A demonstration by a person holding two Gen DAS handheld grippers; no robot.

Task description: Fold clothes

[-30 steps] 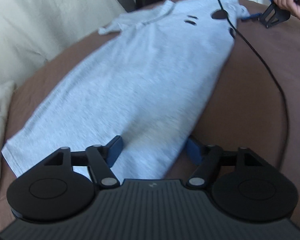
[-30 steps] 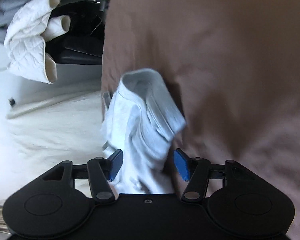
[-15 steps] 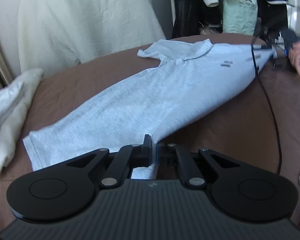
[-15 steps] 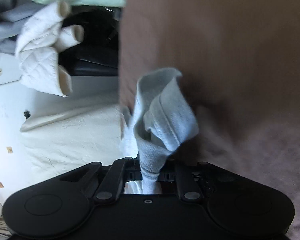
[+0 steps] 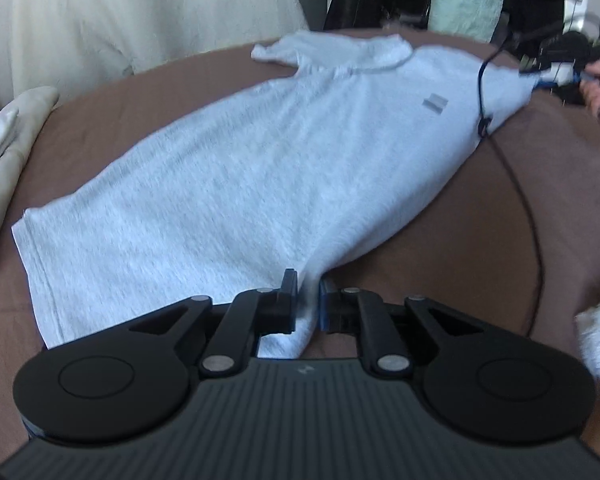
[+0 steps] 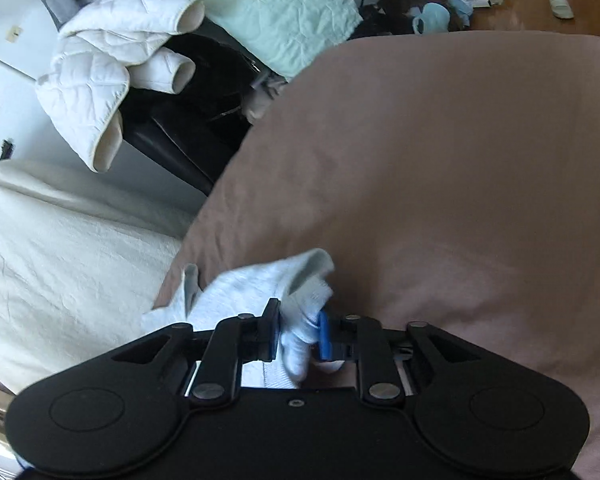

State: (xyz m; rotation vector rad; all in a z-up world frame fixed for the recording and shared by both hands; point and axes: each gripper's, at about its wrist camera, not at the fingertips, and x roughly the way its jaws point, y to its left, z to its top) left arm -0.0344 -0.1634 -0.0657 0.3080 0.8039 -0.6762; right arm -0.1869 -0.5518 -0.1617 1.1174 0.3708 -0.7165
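The left gripper (image 5: 307, 304) and right gripper (image 6: 298, 330) are each pinching the grey shirt (image 5: 260, 184), which is lying across the brown bed (image 5: 520, 216). The side fold seems started; next, both should probably carry this edge over together.

Your left wrist view looks low along the shirt (image 5: 260, 184); your right sits close at its far corner, both sharing the brown bedcover (image 6: 440, 184).

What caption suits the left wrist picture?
Left tool pinches the grey shirt's hem on the brown bed.
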